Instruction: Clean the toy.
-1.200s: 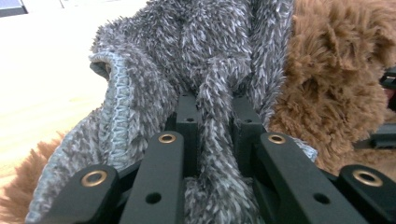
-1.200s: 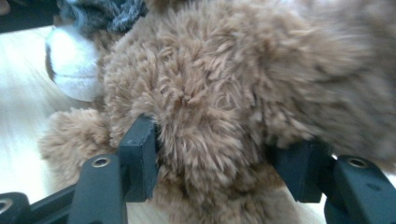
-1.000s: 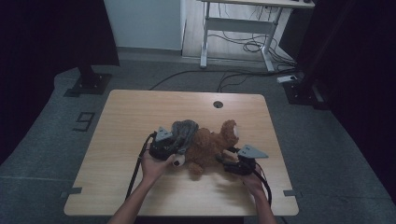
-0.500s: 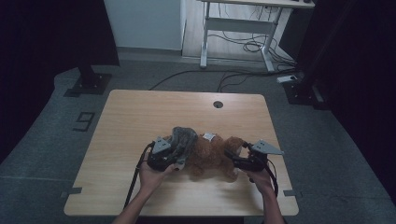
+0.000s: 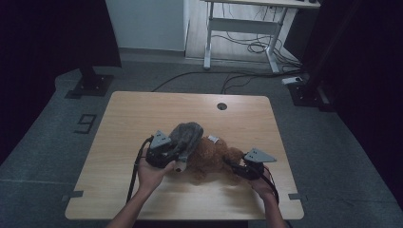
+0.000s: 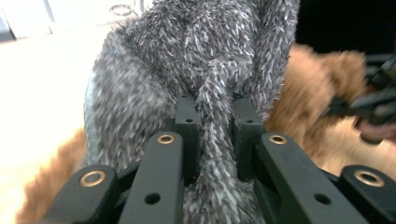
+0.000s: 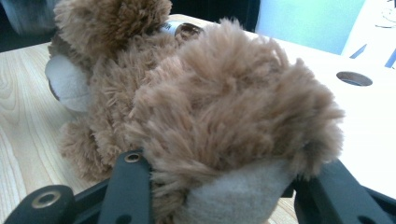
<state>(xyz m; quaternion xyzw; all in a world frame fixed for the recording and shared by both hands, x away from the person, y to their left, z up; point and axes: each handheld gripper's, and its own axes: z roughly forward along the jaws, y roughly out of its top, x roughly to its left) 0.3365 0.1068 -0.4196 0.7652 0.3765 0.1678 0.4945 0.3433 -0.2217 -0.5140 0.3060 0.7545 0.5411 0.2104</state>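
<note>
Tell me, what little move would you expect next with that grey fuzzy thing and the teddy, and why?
Probably the left gripper lifts the fuzzy grey plush garment up and away. Its jaws are shut on a fold of that fur, while the right gripper, whose jaws have just been closing, has the brown plush teddy bear's cream-soled foot between them, likely anchoring the bear on the wooden table.

Shaggy grey plush garment [image 6: 187, 70], fluffy brown plush teddy bear [image 7: 210, 107], matt pale wood-grain table [image 5: 142, 114]
</note>
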